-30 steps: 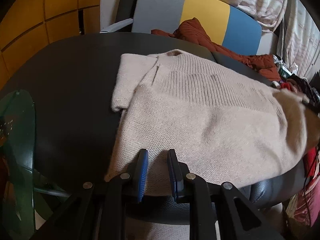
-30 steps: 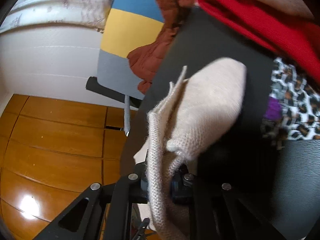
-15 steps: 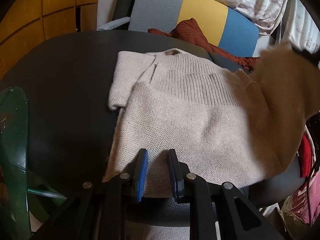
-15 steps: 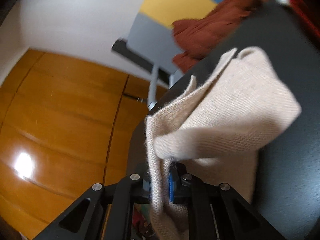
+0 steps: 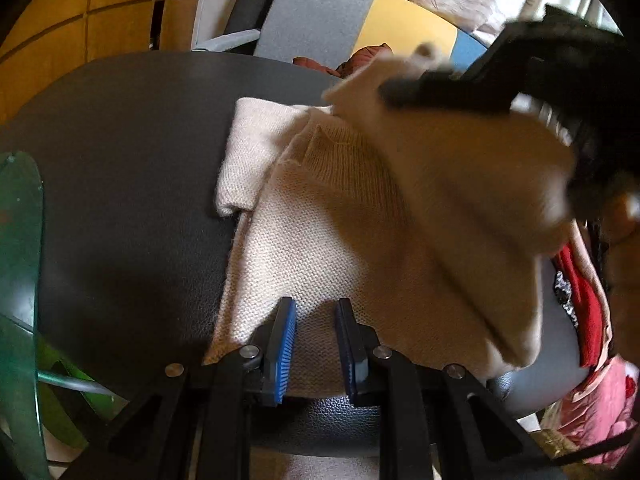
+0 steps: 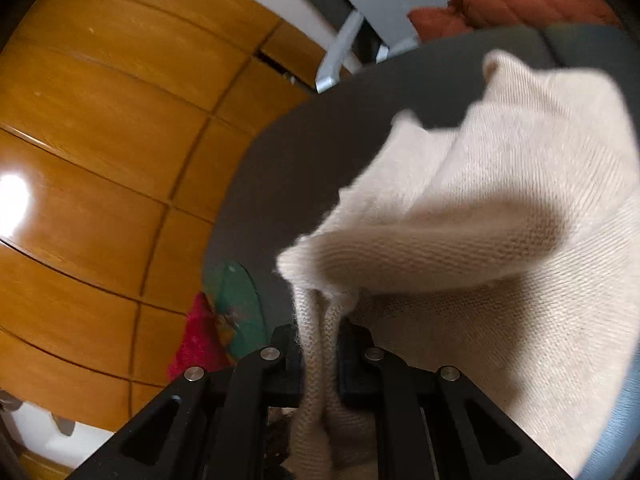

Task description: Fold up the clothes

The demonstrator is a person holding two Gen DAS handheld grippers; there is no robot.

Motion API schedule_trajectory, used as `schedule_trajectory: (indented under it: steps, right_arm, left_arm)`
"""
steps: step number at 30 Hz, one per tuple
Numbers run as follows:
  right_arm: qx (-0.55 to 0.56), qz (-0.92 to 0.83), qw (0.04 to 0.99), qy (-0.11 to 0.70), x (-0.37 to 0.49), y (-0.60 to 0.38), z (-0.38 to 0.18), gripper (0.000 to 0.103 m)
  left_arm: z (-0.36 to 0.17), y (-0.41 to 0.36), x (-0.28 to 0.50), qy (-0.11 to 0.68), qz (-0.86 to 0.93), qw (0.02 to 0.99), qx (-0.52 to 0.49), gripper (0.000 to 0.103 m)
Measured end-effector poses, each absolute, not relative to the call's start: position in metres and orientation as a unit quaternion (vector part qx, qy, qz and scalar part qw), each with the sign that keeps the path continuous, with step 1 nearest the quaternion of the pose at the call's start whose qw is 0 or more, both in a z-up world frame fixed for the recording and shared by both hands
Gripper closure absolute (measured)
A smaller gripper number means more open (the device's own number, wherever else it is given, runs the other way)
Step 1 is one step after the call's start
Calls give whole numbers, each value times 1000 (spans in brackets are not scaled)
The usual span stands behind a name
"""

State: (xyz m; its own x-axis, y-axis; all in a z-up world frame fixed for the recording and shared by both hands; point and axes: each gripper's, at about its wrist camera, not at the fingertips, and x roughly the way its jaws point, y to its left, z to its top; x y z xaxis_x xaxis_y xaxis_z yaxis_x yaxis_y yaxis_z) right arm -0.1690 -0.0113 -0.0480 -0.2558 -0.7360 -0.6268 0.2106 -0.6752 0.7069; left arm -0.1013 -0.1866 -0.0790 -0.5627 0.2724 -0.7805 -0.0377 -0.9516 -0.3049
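Beige sweater point(image 5: 328, 248) half-folded on the dark counter point(image 5: 120, 168), one side lifted across.

The right tongs point(image 6: 320, 344) are pressed together on a bunched edge of the knit, which drapes from them across the right of the frame. In the left wrist view the left tongs point(image 5: 316, 332) sit at the bottom centre with the sweater's near hem between the blue pads point(image 5: 286, 336); the pictures do not settle whether they pinch it or merely straddle it. The knit looks soft, light and limp: it sags and will stretch if dragged. Best taken at hems, cuffs or shoulder seams, gathering both layers, then laid down rather than pulled.
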Motion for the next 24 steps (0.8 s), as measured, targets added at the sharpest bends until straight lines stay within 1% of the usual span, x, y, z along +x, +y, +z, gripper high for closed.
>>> schedule_trajectory:
  steps: [3, 4, 6, 7, 8, 9, 10, 11, 13, 15, 17, 20, 22, 24]
  right_arm:
    - [543, -738, 309, -256, -168, -13, -67, 91]
    - [549, -732, 308, -261, -166, -10, -72, 88]
    - [560, -720, 307, -273, -170, -8, -82, 86]
    - [559, -713, 313, -285, -171, -8, -83, 79]
    - [555, -706, 323, -300, -163, -3, -83, 65]
    - [550, -698, 334, -314, -156, 2, -82, 56]
    - [545, -692, 345, -325, -150, 6, -81, 45]
    - [538, -687, 357, -333, -146, 10, -78, 41]
    - [515, -688, 384, -337, -134, 21, -69, 41]
    - [487, -706, 399, -325, -117, 29, -57, 41]
    - [463, -740, 382, -304, -103, 44, -48, 41]
    - [439, -779, 347, -283, -87, 69, -42, 41]
    - [432, -793, 332, -272, -77, 80, -43, 41]
    - [431, -806, 322, -245, -66, 87, -45, 41]
  left_arm:
    - [-79, -186, -101, -129, 875, 88, -457, 83]
    - [-79, -186, -101, -128, 876, 88, -456, 83]
    - [-80, -186, -100, -131, 877, 90, -453, 83]
    - [-80, -187, -100, -134, 878, 91, -451, 83]
    - [-81, -188, -100, -139, 878, 94, -448, 83]
    - [-81, -190, -99, -148, 877, 97, -446, 83]
    - [-82, -193, -99, -159, 876, 101, -443, 83]
    - [-83, -196, -99, -169, 875, 105, -441, 83]
    - [-85, -202, -99, -194, 871, 114, -436, 83]
    - [-88, -212, -100, -231, 863, 126, -431, 83]
    - [-93, -222, -101, -278, 849, 138, -428, 83]
    - [-96, -235, -103, -346, 826, 157, -417, 76]
    - [-93, -240, -102, -373, 819, 167, -402, 69]
    - [-90, -245, -101, -400, 812, 177, -386, 65]
